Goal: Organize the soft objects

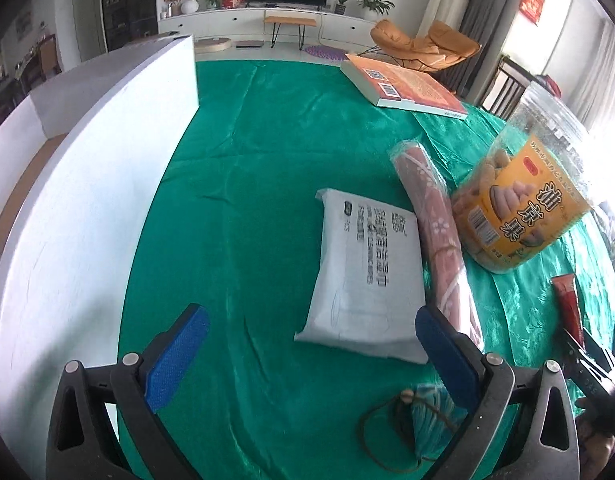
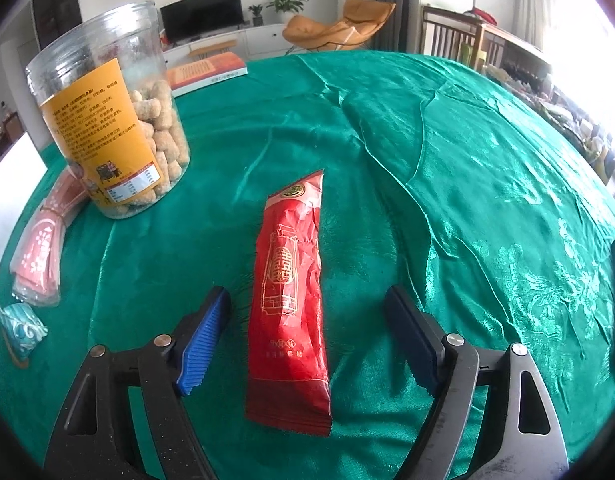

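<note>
A white pack of wet wipes [image 1: 367, 276] lies on the green cloth, just ahead of my left gripper [image 1: 307, 336], which is open and holds nothing. A pink rolled towel in plastic [image 1: 435, 228] lies along the pack's right side, also seen at far left from the other wrist [image 2: 43, 248]. A small teal pouch with a brown cord [image 1: 425, 416] rests under the left gripper's right finger. My right gripper [image 2: 307, 332] is open, and a red soft packet [image 2: 291, 292] lies flat on the cloth between its fingers, untouched by the pads.
A white box [image 1: 87, 200] with a tall wall stands at the left. A clear snack jar [image 2: 111, 116] with an orange label stands beside the towel. An orange book [image 1: 403, 84] lies at the far side. The green cloth [image 2: 467, 160] stretches right, wrinkled.
</note>
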`<state>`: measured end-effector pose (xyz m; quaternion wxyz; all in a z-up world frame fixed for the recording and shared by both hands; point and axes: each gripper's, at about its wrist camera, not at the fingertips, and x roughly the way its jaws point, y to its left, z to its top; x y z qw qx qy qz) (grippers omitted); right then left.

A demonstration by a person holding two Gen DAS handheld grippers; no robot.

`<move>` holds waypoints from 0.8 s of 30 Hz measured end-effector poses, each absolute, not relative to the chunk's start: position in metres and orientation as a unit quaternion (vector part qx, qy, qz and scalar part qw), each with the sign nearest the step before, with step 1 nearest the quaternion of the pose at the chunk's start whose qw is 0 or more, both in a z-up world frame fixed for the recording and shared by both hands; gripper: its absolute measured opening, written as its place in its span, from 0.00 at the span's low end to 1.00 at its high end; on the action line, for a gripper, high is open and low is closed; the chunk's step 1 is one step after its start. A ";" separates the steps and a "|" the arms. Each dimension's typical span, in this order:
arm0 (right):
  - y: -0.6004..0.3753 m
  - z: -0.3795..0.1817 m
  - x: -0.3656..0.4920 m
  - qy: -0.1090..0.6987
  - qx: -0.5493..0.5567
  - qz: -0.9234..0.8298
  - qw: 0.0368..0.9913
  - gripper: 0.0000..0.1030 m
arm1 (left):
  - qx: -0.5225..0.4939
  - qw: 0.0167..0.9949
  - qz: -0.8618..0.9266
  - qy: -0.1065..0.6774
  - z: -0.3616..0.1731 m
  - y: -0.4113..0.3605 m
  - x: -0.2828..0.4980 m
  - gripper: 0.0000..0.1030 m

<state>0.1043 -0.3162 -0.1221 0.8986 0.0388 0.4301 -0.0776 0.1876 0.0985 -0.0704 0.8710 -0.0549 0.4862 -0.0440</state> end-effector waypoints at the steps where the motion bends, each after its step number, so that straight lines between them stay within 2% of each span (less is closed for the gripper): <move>1: -0.316 -0.122 0.104 0.430 0.040 -0.077 0.899 0.80 | -0.044 0.868 -0.051 0.492 -0.072 0.093 0.195 0.99; 8: -0.316 -0.122 0.105 0.430 0.041 -0.077 0.899 0.80 | 0.013 0.850 -0.065 0.523 -0.096 0.055 0.228 0.99; 11: -0.316 -0.122 0.104 0.429 0.042 -0.076 0.899 0.80 | 0.033 0.853 -0.053 0.518 -0.097 0.051 0.232 0.65; 16: -0.318 -0.121 0.103 0.425 0.052 -0.071 0.901 0.80 | -0.029 0.867 -0.002 0.498 -0.086 0.091 0.220 0.64; 19: -0.334 -0.117 0.099 0.412 0.110 -0.053 0.903 0.79 | -0.046 0.866 0.006 0.498 -0.083 0.110 0.211 0.64; 22: -0.350 -0.108 0.116 0.437 0.172 -0.040 0.882 0.79 | -0.048 0.863 0.005 0.503 -0.086 0.115 0.207 0.64; 23: -0.351 -0.106 0.127 0.451 0.169 -0.031 0.876 0.78 | -0.050 0.861 0.003 0.506 -0.088 0.115 0.207 0.64; 24: -0.346 -0.107 0.142 0.486 0.141 -0.019 0.863 0.67 | -0.053 0.860 0.001 0.508 -0.088 0.114 0.208 0.64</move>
